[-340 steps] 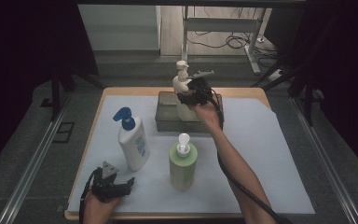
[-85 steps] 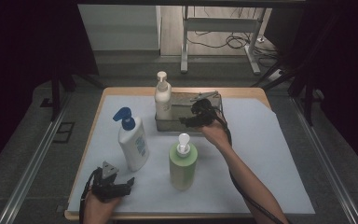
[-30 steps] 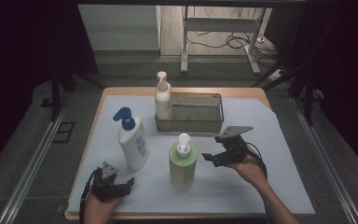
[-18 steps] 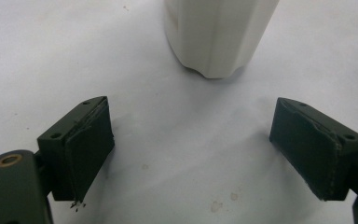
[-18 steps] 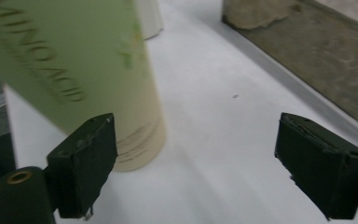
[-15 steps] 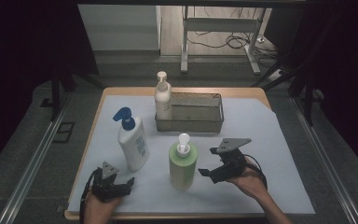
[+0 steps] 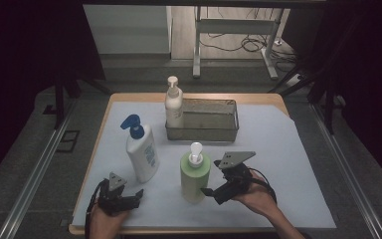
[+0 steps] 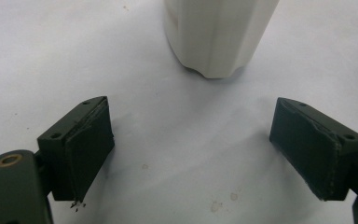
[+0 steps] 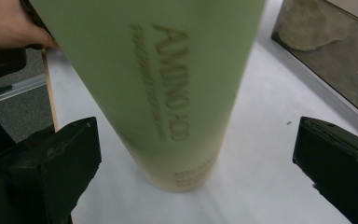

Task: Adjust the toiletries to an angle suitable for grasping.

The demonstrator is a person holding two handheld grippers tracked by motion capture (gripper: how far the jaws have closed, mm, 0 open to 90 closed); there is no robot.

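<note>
Right gripper view gives me "AMINO" embossed down the pale green plastic pump bottle [image 9: 168,84], standing on the white-covered surface [image 9: 261,154] between my right gripper's [image 9: 196,168] fingers, just opening wide, untouched. My left gripper's [image 8: 191,158] fingers gape, empty.

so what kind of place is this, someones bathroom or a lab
Most likely a lab or recording workspace, not a bathroom. The green pump bottle stands staged on a white sheet over a wooden table, dark curtains flank it, and loose cables lie on the floor behind.
</note>
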